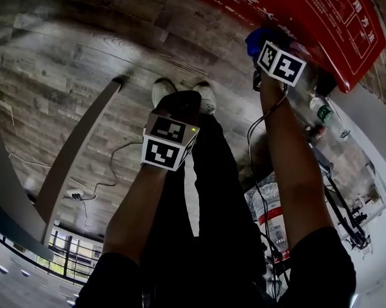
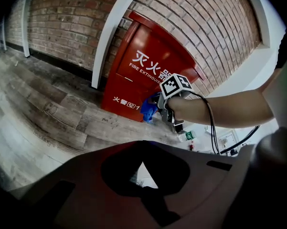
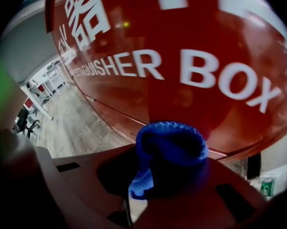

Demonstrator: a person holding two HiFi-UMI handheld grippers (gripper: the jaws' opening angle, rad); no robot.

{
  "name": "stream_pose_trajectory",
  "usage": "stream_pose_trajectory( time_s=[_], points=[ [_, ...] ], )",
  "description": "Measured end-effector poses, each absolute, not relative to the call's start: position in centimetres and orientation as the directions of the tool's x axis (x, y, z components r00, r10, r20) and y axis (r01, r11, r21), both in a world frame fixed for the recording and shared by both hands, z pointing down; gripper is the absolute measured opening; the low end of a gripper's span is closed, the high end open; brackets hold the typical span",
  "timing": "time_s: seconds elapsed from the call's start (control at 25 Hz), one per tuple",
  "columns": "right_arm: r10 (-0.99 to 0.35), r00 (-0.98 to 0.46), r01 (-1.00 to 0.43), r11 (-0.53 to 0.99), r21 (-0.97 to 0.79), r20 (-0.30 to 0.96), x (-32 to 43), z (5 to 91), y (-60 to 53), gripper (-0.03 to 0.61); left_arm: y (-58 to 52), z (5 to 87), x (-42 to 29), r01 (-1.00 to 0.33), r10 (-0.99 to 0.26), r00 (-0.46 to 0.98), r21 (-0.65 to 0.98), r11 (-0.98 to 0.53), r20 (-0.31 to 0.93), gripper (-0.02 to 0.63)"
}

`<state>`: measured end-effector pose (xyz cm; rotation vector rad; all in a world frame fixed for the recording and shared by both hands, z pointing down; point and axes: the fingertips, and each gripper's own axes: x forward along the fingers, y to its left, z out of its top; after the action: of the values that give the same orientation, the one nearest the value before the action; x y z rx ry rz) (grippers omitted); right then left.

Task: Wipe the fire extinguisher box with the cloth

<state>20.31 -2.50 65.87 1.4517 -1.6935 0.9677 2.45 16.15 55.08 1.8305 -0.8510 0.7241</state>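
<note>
The red fire extinguisher box (image 1: 295, 11) stands against a brick wall, with white lettering on its front (image 2: 143, 70). In the right gripper view the box (image 3: 181, 42) fills the picture, very close. My right gripper (image 3: 167, 185) is shut on a bunched blue cloth (image 3: 172, 147). The cloth (image 1: 257, 40) is at the box's lower front, touching it or nearly so. The left gripper view shows that right gripper (image 2: 164, 106) and the cloth (image 2: 149, 109) at the box's base. My left gripper (image 1: 178, 108) hangs back over the floor, and its jaws (image 2: 142, 143) are shut on nothing.
A white post (image 2: 115, 27) runs up the brick wall (image 2: 62, 18) left of the box. A green-labelled bottle (image 1: 322, 111) lies on the floor right of the box. The person's legs and shoes (image 1: 205, 98) stand on the wooden floor. Cables trail from the right arm.
</note>
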Motion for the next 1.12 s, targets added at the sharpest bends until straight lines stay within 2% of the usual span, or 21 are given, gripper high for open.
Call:
stream_pose_trajectory(
  time_s=[0.44,0.64,0.84,1.12],
  points=[
    [-0.516,-0.325,-0.944,0.222,-0.242,0.793,4.2,64.6,-9.1,0.042,17.0,54.9,-1.2,-0.845,-0.274,0.53,0.473,-0.247,0.803,-0.006],
    [-0.528,-0.373,-0.926,0.267,-0.268,0.763,0.1,65.2,-10.7,0.043,15.7,55.5,-3.2,-0.863,-0.312,0.504,0.453,-0.224,0.805,-0.006],
    [-0.53,-0.351,-0.927,0.313,-0.207,0.772,1.1,67.7,-10.1,0.042,15.1,56.7,-3.6,-0.867,-0.325,0.497,0.449,-0.214,0.804,-0.006],
    [-0.492,-0.276,-0.961,0.136,-0.241,0.825,8.9,72.1,-7.4,0.041,15.1,58.7,-1.2,-0.843,-0.278,0.53,0.462,-0.276,0.801,-0.006]
  ],
)
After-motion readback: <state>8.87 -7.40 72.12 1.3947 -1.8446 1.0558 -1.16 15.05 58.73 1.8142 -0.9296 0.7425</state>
